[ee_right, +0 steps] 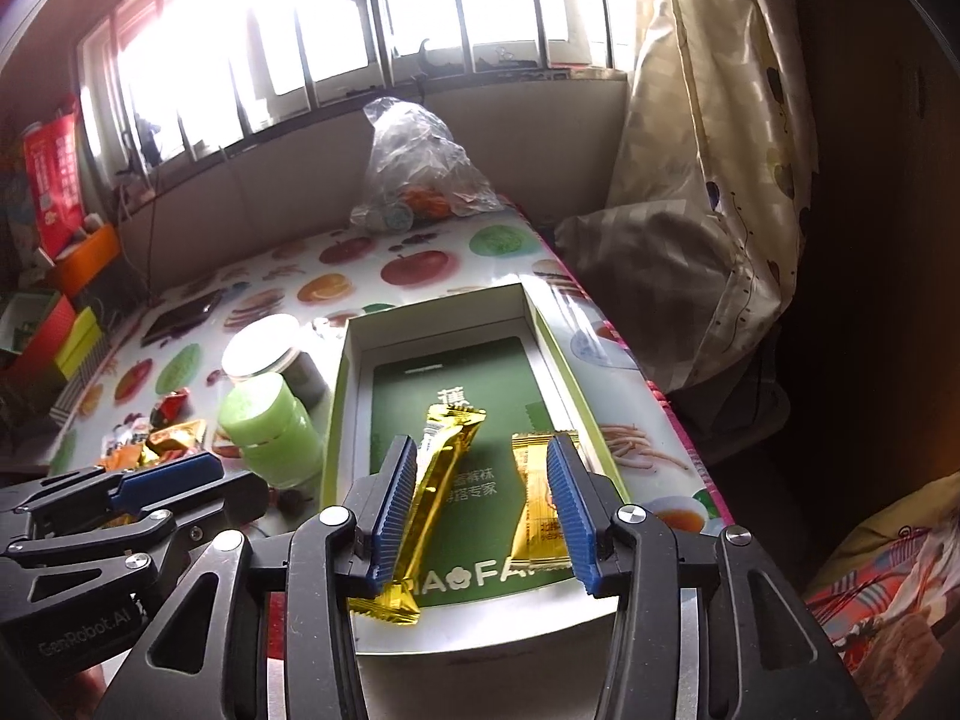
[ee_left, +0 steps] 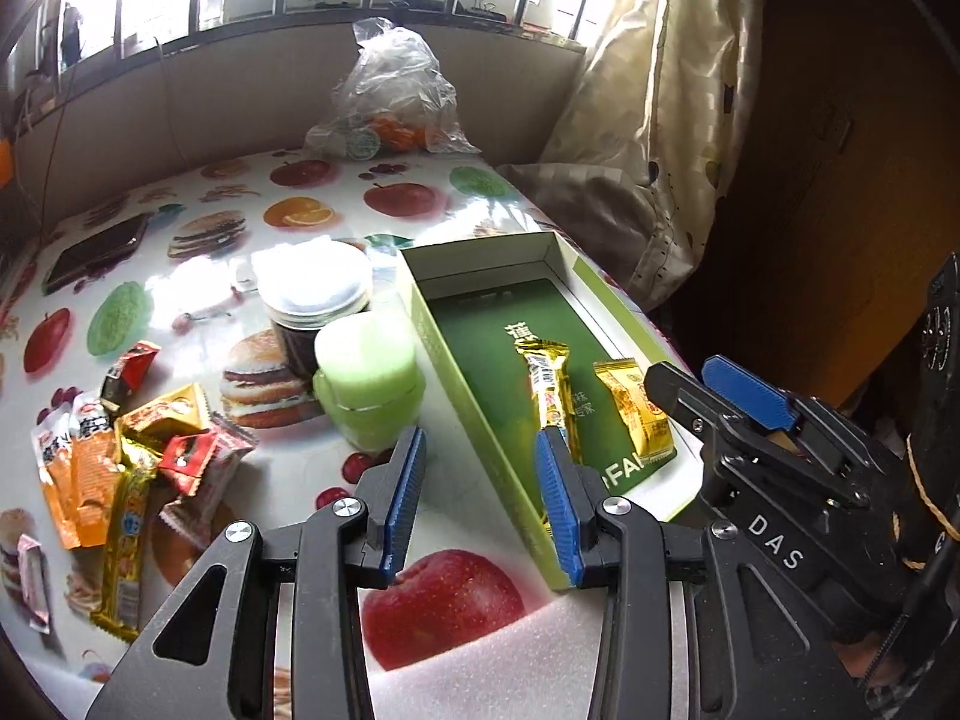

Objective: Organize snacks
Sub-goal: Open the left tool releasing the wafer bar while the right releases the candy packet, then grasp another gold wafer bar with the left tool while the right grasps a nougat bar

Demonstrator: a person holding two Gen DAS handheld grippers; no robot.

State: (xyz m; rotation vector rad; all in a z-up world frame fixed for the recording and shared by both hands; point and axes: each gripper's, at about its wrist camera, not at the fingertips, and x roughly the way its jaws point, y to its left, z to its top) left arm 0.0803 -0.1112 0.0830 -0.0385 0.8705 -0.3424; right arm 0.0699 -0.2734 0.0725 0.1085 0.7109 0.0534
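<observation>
Left wrist view: the left hand-held gripper (ee_left: 480, 495) is released, its blue pads apart with nothing between them; the gap frames the near left wall of the green box (ee_left: 462, 372) and bare surface (ee_left: 336, 468) printed with fruit and burgers. Inside the box, on its green floor, lie two gold snacks: a long gold bar (ee_left: 549, 387) at about 12 o'clock from the right pad, and a shorter gold packet (ee_left: 636, 414) just beside it toward 3 o'clock, the two apart. At 9 o'clock, a loose pile of snacks (ee_left: 126, 450) in red, orange and gold wrappers sits on the surface, well apart from the box. A pale green jar (ee_left: 366, 384) stands just left of the box, a dark lidded jar (ee_left: 312, 306) touching or just behind it; cannot tell which. A clear plastic bag (ee_left: 390, 96) sits at 12 o'clock by the wall. The right hand-held gripper (ee_left: 714, 384) enters at 3 o'clock. Right wrist view: the right hand-held gripper (ee_right: 480, 507) is released above the box (ee_right: 336, 414), pads clear of both the gold bar (ee_right: 438, 480) and the gold packet (ee_right: 537, 498). The left hand-held gripper (ee_right: 198, 477) shows at 9 o'clock.
</observation>
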